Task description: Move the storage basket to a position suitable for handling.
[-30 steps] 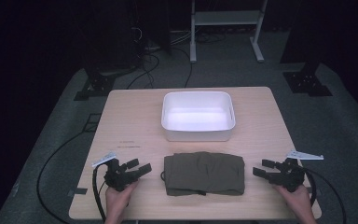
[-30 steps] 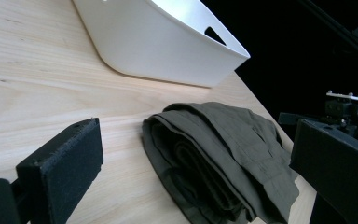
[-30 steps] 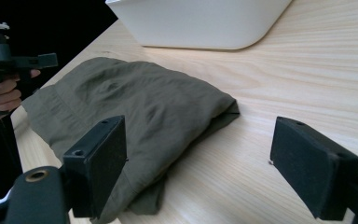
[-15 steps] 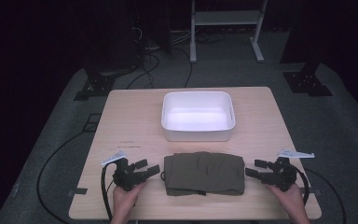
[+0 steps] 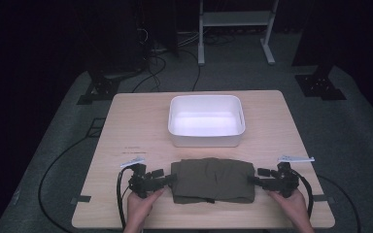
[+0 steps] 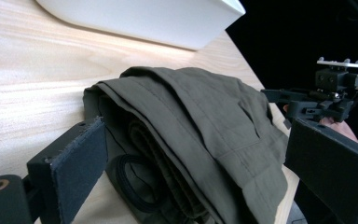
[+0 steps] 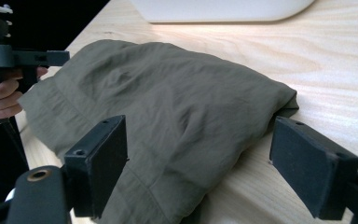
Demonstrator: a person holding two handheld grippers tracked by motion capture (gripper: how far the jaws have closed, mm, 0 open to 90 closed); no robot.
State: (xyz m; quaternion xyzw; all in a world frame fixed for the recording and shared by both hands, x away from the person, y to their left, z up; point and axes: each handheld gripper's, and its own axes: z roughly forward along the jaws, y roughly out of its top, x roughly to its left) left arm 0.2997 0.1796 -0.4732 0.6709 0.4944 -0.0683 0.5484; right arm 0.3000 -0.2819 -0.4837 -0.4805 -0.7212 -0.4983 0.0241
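1. Folded olive-green fabric garment [image 5: 212,180] lies at the near edge of the light wooden table [image 5: 141,121], between both grippers; its underside is hidden.
2. White rectangular plastic tub [image 5: 207,120] behind it, nothing visible inside.
3. Left gripper [image 5: 167,178] and right gripper [image 5: 251,180]: jaws spread wide, straddling the garment's ends.

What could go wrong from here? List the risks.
1. The folded garment has loose stacked layers at its left end; the open left gripper might catch only some, so the fold spills.
2. The right gripper straddles a rounded end that could slip out.
3. The white bin sits close behind; a lift could snag its rim.
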